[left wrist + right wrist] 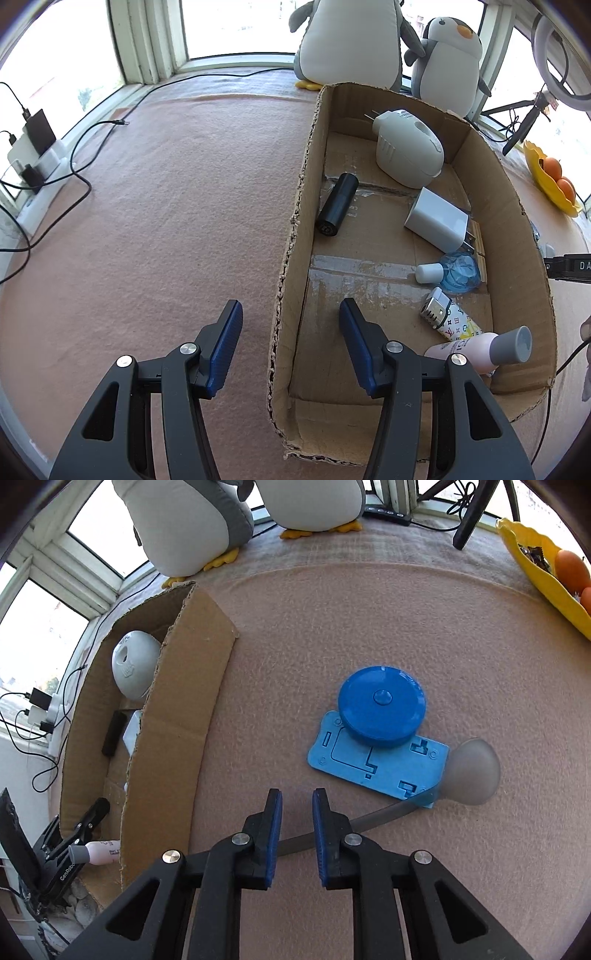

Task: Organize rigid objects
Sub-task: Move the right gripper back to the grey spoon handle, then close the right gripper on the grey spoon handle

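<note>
A cardboard box (295,229) holds a white plug-in device (410,147), a black cylinder (338,205), a white charger (439,218), a small blue bottle (454,273), a patterned lighter (450,319) and a pink bottle (487,349). My left gripper (291,317) is open and empty, straddling the box's near left wall. In the right wrist view a blue round case (382,705) rests on a light blue plastic plate (376,762), with a grey ladle (471,771) beside it. My right gripper (297,814) is partly open over the ladle's handle (369,821), holding nothing. The box (177,709) lies left.
Two plush penguins (447,62) stand behind the box. A yellow bowl of oranges (550,177) sits at the right; it also shows in the right wrist view (546,572). A power strip with chargers and cables (37,155) lies far left. A tripod (524,122) stands at the back right.
</note>
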Demonstrator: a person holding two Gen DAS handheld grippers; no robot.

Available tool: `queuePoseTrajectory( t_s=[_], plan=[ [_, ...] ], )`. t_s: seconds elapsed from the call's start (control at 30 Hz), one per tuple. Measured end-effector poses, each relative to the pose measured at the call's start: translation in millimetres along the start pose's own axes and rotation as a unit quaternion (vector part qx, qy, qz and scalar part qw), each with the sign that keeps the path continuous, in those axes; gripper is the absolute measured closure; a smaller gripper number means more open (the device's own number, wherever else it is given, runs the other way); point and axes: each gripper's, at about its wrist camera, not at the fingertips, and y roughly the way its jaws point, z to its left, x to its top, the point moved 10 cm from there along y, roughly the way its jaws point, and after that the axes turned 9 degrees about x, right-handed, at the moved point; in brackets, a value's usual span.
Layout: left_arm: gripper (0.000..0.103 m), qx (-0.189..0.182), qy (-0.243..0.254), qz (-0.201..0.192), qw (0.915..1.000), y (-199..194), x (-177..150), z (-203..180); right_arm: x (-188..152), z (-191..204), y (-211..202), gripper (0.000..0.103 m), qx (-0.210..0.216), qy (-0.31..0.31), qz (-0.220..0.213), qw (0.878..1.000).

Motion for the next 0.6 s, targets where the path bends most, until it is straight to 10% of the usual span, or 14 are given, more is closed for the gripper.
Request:
queuePoseTrajectory(
  t_s=[0.6],
  plan=[
    [0.049, -0.007, -0.003, 0.0, 1.0, 1.0, 1.2, 0.0, -34.2, -86.2, -51.5, 0.091, -0.028, 0.041, -0.009, 0.999]
  ],
)
